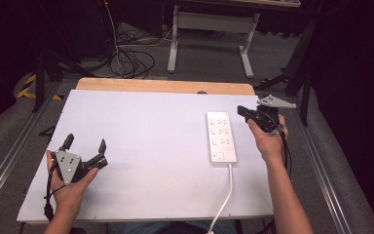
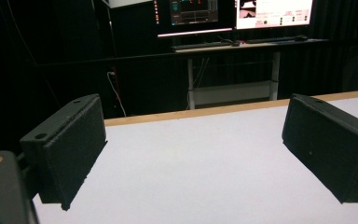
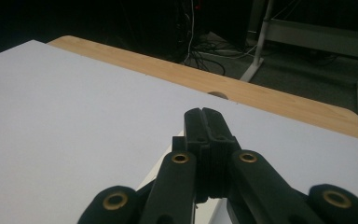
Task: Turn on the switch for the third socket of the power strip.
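Right of centre in the high view, the white power strip (image 1: pixel 221 137) lies flat on the surface (image 1: pixel 141 146), nothing around it; right gripper (image 1: pixel 243 112) just beside it, jaws closed and empty; left gripper (image 1: pixel 84 144) at lower left, jaws wide apart, empty

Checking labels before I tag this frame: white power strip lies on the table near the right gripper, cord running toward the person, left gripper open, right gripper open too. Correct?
One error: the right gripper is shut, not open. The right gripper view shows its two jaws pressed together with nothing between them. The rest holds: in the high view the white power strip lies near it, the cord runs toward the person, and the left gripper is open.
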Demonstrator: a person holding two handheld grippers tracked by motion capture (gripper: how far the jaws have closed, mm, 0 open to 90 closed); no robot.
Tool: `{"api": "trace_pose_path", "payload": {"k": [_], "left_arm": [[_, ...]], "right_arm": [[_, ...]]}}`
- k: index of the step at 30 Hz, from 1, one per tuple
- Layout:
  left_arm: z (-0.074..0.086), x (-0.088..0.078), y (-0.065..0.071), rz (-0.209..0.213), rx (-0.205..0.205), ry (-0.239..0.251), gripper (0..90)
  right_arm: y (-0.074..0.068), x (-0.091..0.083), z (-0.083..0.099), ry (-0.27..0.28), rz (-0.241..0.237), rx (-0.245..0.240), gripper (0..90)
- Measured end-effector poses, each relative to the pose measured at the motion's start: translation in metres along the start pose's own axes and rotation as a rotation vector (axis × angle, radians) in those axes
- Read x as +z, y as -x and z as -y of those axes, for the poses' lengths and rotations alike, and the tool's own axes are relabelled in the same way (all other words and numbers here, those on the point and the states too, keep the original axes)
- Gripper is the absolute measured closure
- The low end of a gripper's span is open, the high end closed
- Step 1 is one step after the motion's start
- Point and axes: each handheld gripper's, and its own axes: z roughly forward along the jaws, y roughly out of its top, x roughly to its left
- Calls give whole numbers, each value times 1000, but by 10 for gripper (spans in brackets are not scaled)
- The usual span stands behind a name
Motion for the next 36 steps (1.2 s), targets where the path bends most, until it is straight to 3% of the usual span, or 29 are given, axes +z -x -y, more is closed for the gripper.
{"api": "trace_pose_path", "payload": {"k": [22,36], "left_arm": [[1,-1,0,1,6,-8,64],[1,-4,-2,-5,12,-8,66]], "right_arm": [[-7,30,-9,-50,-11,-29,900],[-13,55,-6,-109,-21,-41,900]]}}
